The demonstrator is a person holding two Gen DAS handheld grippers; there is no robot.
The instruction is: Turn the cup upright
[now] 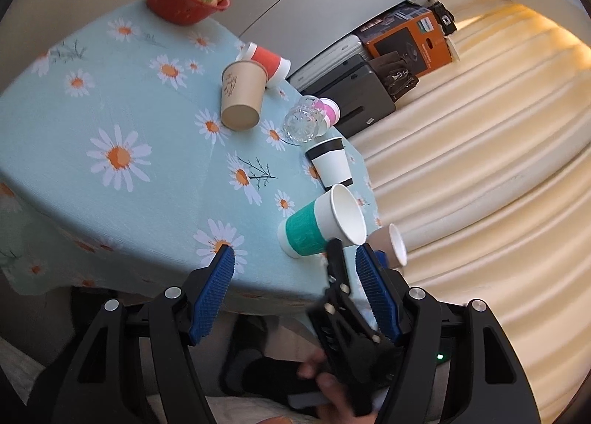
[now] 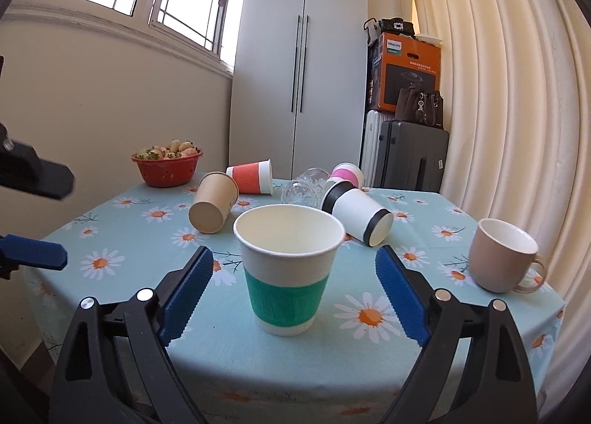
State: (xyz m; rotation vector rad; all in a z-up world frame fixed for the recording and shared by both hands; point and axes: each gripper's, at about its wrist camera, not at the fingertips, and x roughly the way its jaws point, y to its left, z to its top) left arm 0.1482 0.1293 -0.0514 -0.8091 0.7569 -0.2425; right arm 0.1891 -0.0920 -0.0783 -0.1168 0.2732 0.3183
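Standing upright: green-banded cup (image 2: 289,269) | orange box (image 2: 410,71): "PHILIPS"

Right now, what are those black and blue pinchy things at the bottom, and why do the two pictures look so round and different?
Those are two grabbers that a person holds, one in each hand. Each carries a wide, bendy-looking camera, so each picture looks along one grabber. The left gripper is open and holds nothing. The right gripper is open too, with the green-banded paper cup standing upright between its blue fingers, untouched. On the daisy tablecloth a tan mug also stands upright. Lying on their sides are a brown cup, a red cup, a glass, a pink cup and a black-banded cup. A red bowl of strawberries sits at the back.
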